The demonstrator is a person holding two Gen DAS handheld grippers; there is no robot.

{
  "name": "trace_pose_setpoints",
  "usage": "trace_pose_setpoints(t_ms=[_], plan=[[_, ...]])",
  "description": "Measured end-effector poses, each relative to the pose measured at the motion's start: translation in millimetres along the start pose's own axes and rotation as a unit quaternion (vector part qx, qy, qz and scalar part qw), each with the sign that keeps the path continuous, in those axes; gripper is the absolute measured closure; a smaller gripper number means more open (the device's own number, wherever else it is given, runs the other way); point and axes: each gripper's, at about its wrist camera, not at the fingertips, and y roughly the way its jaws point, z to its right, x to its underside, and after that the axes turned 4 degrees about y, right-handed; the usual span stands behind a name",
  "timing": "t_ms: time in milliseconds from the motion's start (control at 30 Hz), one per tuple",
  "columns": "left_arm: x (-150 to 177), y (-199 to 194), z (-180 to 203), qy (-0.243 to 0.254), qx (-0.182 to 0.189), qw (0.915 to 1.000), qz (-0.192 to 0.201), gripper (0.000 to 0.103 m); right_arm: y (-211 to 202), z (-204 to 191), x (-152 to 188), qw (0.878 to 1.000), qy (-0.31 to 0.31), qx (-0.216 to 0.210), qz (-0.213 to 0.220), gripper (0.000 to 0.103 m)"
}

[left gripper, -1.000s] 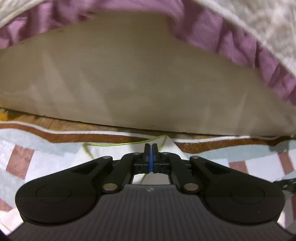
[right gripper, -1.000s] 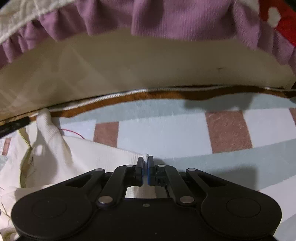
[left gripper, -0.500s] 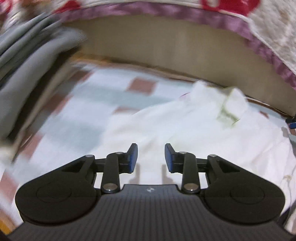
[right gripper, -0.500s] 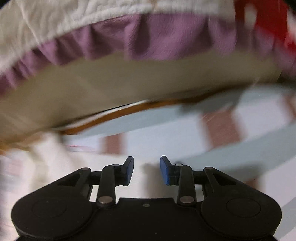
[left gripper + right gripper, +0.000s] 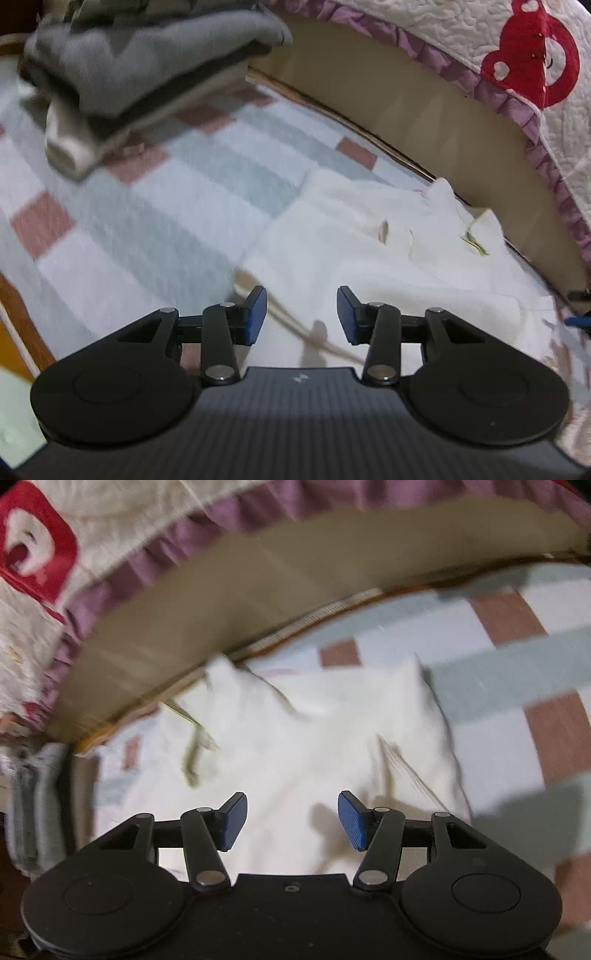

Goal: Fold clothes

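Left wrist view: a stack of folded clothes (image 5: 147, 62), grey on top with a pale rolled layer beneath, sits at the far left on a checked blanket (image 5: 155, 206) of pale blue, white and dusty-red squares. To the right rises a plain beige panel (image 5: 424, 122), and over its top hangs a quilted cream cover (image 5: 461, 29) with a gathered purple frill and a red heart-like patch. The left gripper (image 5: 301, 314) has its jaws wide apart with nothing between them; the blue pads are ribbed. Below and ahead of them lies the white garment (image 5: 369, 240), soft and thick-looking, loosely creased, spread on the blanket and reaching toward the beige panel. A thin beige cord runs across its near edge.

Right wrist view, somewhat blurred: the same beige panel (image 5: 258, 583) curves across the top, with the frilled cover (image 5: 110, 524) above it. The right gripper (image 5: 291, 819) also has its jaws wide and empty, hovering over the white garment (image 5: 314, 731), which lies rumpled on the checked blanket (image 5: 517, 686), its far corner close to the panel. A greenish thread trails across the cloth's left part.
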Motion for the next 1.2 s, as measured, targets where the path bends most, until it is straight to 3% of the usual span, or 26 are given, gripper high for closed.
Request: trace_pose_setpoints(t_ms=[67, 200, 333, 467, 600, 733, 767, 833, 900, 933, 1033, 1200], plan=[[6.3, -4.7, -10.5, -0.012, -0.001, 0.9999, 0.006, 0.060, 6.9, -5.1, -0.1, 1.000, -0.015, 0.025, -0.011, 0.043], [13.9, -3.5, -18.7, -0.020, -0.007, 0.9998, 0.003, 0.059, 11.5, -3.1, -5.9, 0.999, -0.016, 0.034, -0.025, 0.043], [16.7, -1.2, -18.7, -0.006, -0.020, 0.9998, -0.001, 0.059, 25.3, -2.6, -11.3, 0.994, -0.034, 0.027, -0.100, 0.043], [19.5, 1.8, -18.6, 0.020, -0.056, 0.9982, -0.002, 0.056, 30.3, -8.2, -12.3, 0.984, -0.067, 0.005, -0.166, 0.042], [19.4, 3.7, -22.6, 0.011, -0.062, 0.9980, -0.004, 0.056, 35.1, -27.7, 0.0, 0.970, -0.157, 0.104, -0.156, 0.036], [19.8, 1.0, -23.3, 0.021, -0.069, 0.9974, 0.000, 0.056, 58.3, -33.1, 16.6, 0.946, -0.202, 0.143, -0.211, 0.035], [19.2, 0.7, -24.5, 0.015, -0.065, 0.9978, 0.001, 0.056, 61.7, -35.5, 19.7, 0.941, -0.212, 0.156, -0.211, 0.036], [17.9, -0.2, -27.3, 0.002, -0.056, 0.9984, 0.005, 0.056, 58.2, -39.2, 21.0, 0.943, -0.222, 0.154, -0.193, 0.042], [17.9, -1.4, -29.0, 0.001, -0.053, 0.9986, 0.008, 0.056, 51.0, -42.4, 21.3, 0.949, -0.226, 0.140, -0.171, 0.081], [17.9, -2.1, -29.9, 0.000, -0.052, 0.9986, 0.009, 0.056, 45.5, -43.5, 21.5, 0.952, -0.228, 0.134, -0.154, 0.086], [17.8, -1.6, -35.1, -0.023, -0.035, 0.9991, 0.007, 0.056, 28.1, -47.4, 20.0, 0.962, -0.227, 0.112, -0.100, 0.091], [19.1, 4.2, -45.6, -0.077, 0.013, 0.9970, -0.002, 0.056, 7.9, -39.3, 4.8, 0.981, -0.179, 0.055, -0.051, 0.091]])
